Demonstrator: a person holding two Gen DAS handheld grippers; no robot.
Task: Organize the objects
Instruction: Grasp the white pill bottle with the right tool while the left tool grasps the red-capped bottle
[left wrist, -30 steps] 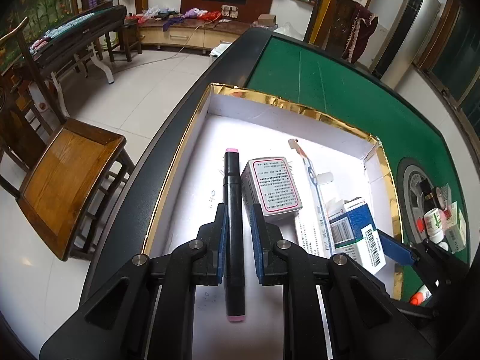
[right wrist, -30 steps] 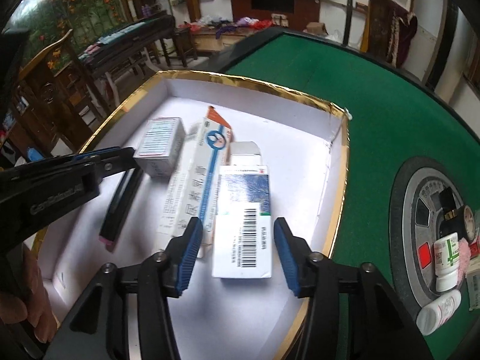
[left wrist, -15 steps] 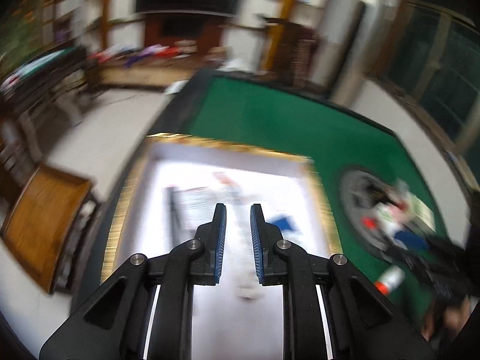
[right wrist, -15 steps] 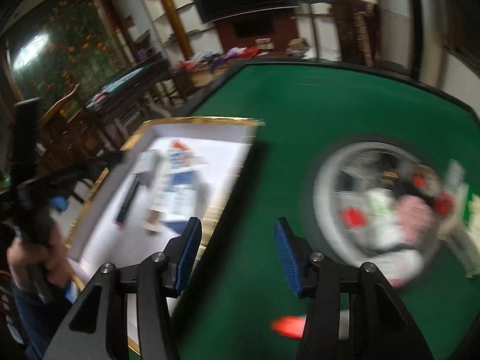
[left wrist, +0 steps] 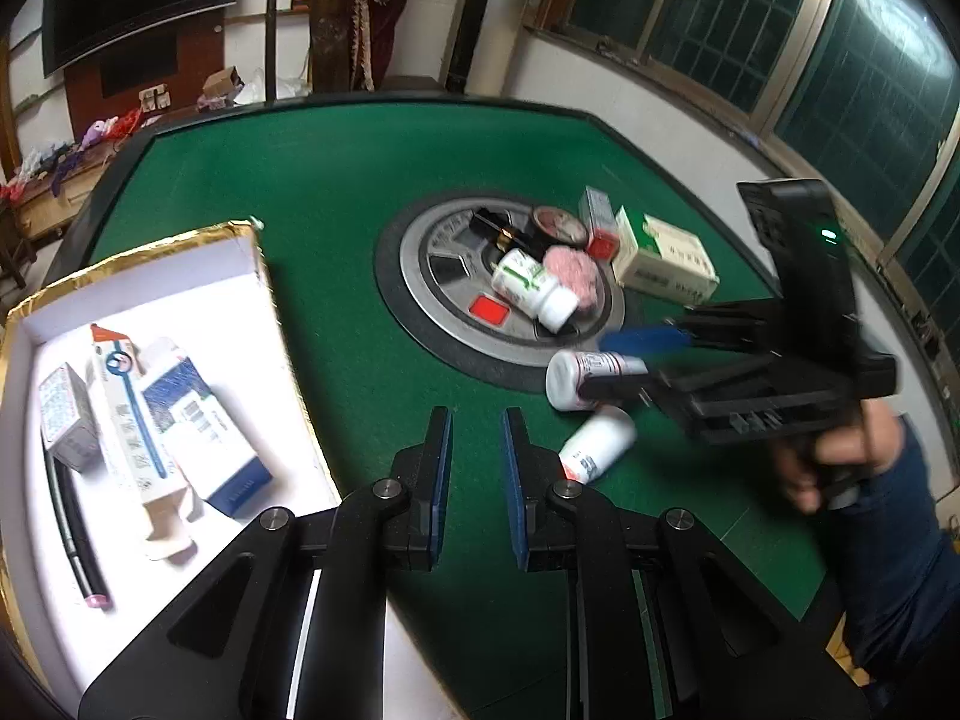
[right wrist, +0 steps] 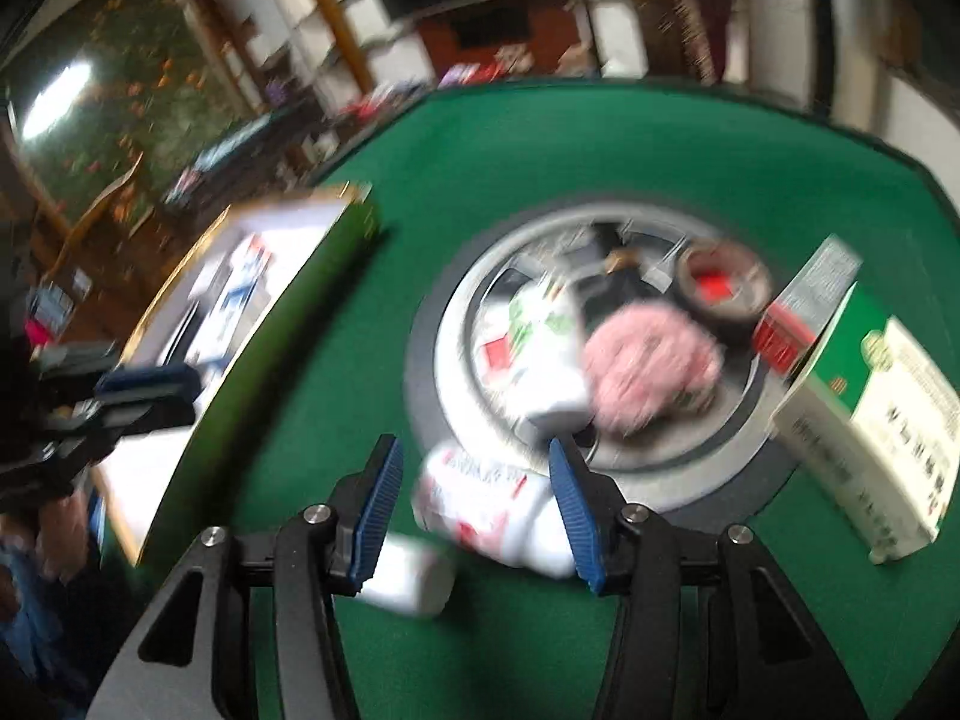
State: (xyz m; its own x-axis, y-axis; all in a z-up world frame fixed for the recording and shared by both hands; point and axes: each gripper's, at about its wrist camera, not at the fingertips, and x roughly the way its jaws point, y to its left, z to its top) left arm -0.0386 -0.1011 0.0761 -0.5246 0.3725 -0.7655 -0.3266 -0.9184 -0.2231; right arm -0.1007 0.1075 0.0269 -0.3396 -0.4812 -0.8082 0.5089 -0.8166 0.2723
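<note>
The round felt-topped table [left wrist: 336,192] is deep green with a black rim, and everything else reads against it. At its centre sits a grey metal disc [left wrist: 447,291] with a dark ring around it and a bright red square [left wrist: 489,309] on its near side. On the disc lie a white plastic bottle with a green-patterned label [left wrist: 531,288], a fluffy pink puff [left wrist: 573,270] and a small red-and-white carton [left wrist: 600,222]. Just right of the disc is a cream cardboard box with a green top [left wrist: 663,261]. Left of the disc, a white tray edged in gold foil [left wrist: 150,246] holds a blue-and-white barcoded box [left wrist: 204,420] and a black marker with a pink end [left wrist: 78,534]. Both grippers are black with blue pads [left wrist: 443,462].
</note>
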